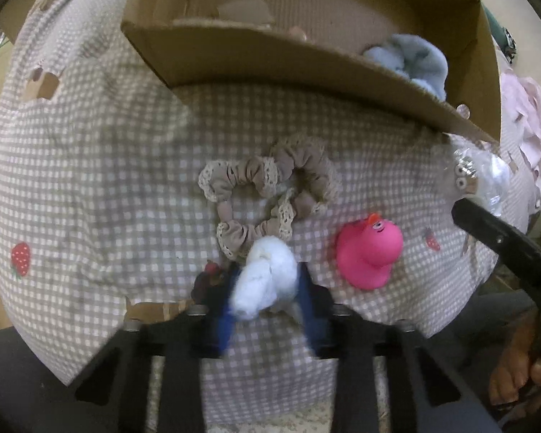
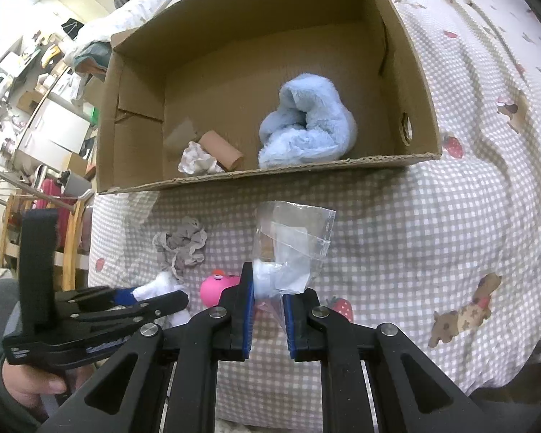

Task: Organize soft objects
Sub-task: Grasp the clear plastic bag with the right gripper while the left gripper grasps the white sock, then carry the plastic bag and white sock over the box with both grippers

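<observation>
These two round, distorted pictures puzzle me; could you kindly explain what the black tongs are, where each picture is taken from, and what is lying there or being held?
They are hand-held grippers; a person squeezes one in each hand, and a fisheye camera on each looks along its fingers. The left camera shows the left gripper closed on a white fluffy item. The right camera shows the right gripper pinching a clear plastic bag. Both work over a checked bedspread, where a beige scrunchie and a pink rubber duck lie loose. Behind them a cardboard box already holds a blue fluffy cloth, a cardboard tube and a crumpled white piece.
</observation>
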Action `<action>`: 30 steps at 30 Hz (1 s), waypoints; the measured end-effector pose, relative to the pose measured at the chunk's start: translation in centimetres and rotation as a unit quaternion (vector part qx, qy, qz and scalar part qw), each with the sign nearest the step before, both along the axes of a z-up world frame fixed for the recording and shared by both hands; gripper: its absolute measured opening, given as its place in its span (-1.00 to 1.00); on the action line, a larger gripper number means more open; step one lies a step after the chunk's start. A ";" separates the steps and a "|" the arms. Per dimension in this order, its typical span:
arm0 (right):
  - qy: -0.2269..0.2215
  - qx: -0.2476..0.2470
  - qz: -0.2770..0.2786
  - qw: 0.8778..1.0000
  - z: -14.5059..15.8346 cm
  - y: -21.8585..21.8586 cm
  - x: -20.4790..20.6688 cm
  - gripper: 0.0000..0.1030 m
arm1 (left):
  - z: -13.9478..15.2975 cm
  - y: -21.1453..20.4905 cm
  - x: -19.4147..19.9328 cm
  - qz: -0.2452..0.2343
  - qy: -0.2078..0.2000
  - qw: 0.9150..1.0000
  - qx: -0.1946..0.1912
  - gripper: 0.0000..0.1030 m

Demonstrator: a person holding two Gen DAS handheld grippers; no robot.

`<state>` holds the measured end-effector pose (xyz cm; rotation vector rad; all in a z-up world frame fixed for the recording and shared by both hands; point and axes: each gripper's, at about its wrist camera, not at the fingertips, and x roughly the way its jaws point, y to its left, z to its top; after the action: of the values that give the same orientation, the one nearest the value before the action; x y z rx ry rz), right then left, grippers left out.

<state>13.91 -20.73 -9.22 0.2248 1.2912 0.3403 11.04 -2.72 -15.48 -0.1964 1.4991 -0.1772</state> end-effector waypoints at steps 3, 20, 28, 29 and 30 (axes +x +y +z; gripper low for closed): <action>0.000 0.000 0.000 1.000 0.1 -0.1 -0.1 -0.69 | 0.5 -0.1 -0.6 -0.013 -0.007 1.000 0.001 -0.60; -0.036 0.021 0.018 0.999 3.4 0.0 -1.8 -0.69 | 7.9 4.5 -5.6 0.058 -0.096 0.993 0.023 -0.63; -0.065 0.041 0.021 0.997 5.5 0.5 -2.6 -0.69 | 11.4 4.7 -3.9 0.064 -0.152 0.986 0.031 -0.63; -0.070 0.044 0.022 0.996 5.9 0.6 -2.7 -0.69 | 12.0 4.8 -3.6 0.065 -0.157 0.985 0.028 -0.63; -0.075 0.044 0.023 0.996 6.4 0.7 -2.7 -0.69 | 12.0 4.3 -3.2 0.066 -0.160 0.985 0.027 -0.63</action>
<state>11.17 -20.04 -2.84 0.2407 1.1358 0.4455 7.89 1.54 -3.46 -0.2126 1.1648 -0.0587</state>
